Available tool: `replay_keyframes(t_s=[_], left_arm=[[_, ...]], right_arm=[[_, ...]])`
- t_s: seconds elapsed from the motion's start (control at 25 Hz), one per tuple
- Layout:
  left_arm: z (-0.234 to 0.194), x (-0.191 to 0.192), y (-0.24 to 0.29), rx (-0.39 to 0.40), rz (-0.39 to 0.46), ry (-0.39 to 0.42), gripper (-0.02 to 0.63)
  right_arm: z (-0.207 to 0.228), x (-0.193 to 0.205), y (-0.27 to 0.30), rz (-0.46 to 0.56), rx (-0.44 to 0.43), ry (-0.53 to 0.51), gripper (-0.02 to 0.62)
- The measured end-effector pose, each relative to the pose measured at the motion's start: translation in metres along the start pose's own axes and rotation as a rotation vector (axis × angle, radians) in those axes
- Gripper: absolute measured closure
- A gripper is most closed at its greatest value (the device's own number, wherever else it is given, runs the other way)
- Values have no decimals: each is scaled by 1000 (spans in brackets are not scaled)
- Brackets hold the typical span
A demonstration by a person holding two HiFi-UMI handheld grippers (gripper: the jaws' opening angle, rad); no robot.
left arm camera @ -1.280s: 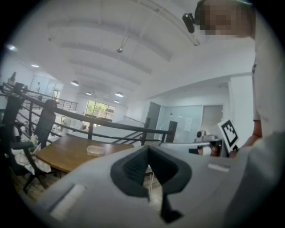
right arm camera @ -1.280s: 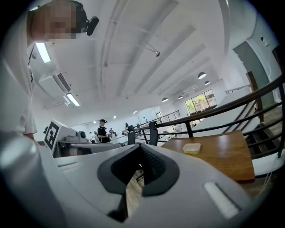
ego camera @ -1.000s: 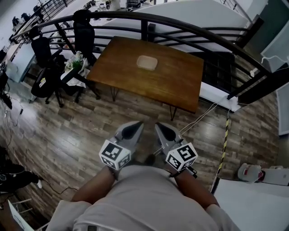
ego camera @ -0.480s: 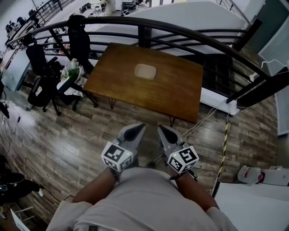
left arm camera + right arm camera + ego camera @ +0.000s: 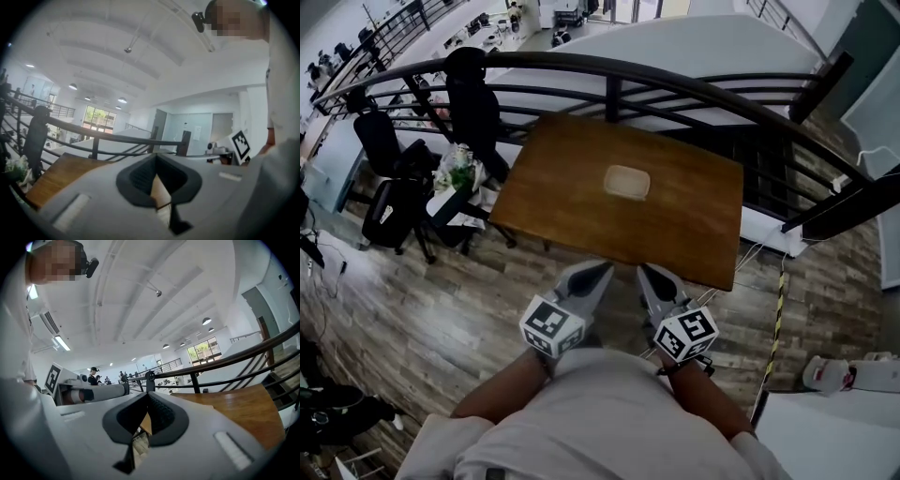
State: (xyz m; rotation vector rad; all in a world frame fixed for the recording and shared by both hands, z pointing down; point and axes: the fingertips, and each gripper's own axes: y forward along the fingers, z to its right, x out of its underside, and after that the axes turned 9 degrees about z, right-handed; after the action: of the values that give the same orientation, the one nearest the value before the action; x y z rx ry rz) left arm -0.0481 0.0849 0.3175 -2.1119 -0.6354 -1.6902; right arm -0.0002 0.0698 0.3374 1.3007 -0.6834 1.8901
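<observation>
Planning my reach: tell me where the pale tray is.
In the head view the pale tray lies near the middle of the wooden table, ahead of the left tool and right tool, black railing beyond.

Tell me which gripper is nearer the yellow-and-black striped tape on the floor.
Right. The right gripper is left of the striped tape and well apart from it; the left gripper is farther left still, on the right gripper's other side.
</observation>
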Motion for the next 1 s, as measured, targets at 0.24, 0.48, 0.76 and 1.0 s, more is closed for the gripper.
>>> replay_keyframes(t_s=[0.24,0.48,0.76,1.0], left_arm=[[-67,-24,1,40,9,7,603],[-120,-26,-4,45,3,-15,603],[-156,-17,20,34,-20,-48,603],[-179,-21,70,20,-32,-32,603]], right_arm=[[-5,-3,70,-3,36,-11,591],[-15,8,120,-13,43,-10,590],[14,10,152,-15,52,4,591],[67,-3,175,-15,51,30,591]])
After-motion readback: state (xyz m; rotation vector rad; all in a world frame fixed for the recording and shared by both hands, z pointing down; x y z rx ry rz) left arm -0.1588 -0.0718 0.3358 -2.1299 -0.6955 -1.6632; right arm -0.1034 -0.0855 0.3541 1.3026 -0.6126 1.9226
